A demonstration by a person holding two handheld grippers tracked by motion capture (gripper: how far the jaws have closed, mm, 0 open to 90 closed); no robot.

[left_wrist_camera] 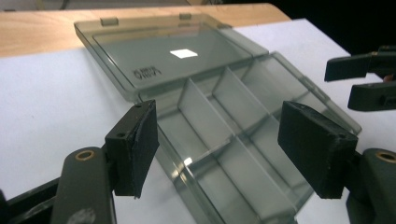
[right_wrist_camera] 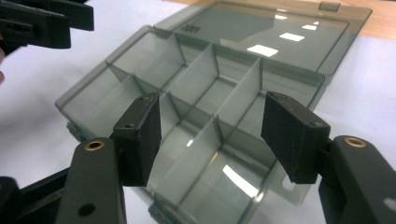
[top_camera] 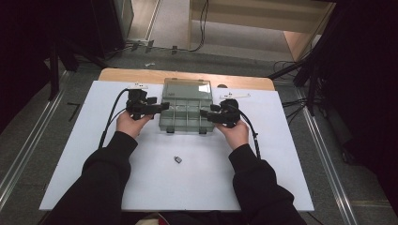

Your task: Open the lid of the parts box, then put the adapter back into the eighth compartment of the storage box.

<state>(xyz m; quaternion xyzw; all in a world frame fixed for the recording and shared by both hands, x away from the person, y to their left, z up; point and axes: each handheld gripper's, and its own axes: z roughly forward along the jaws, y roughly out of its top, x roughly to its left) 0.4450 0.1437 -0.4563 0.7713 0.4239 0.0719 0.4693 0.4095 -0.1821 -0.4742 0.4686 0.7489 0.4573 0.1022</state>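
High view: open organizer box (top_camera: 186, 111) between both claws, untouched.

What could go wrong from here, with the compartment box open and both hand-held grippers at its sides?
1. The compartment box is light, clear plastic with nothing seen in it; a nudge from the left hand-held gripper or right hand-held gripper may slide it.
2. Its lid lies flat open behind; pushing there could strain the hinge.
3. The small dark part lies near the sleeves, easily swept away.

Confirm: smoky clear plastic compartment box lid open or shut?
Open. The smoky clear plastic compartment box has its lid folded back flat on the table, exposing bare divided compartments.
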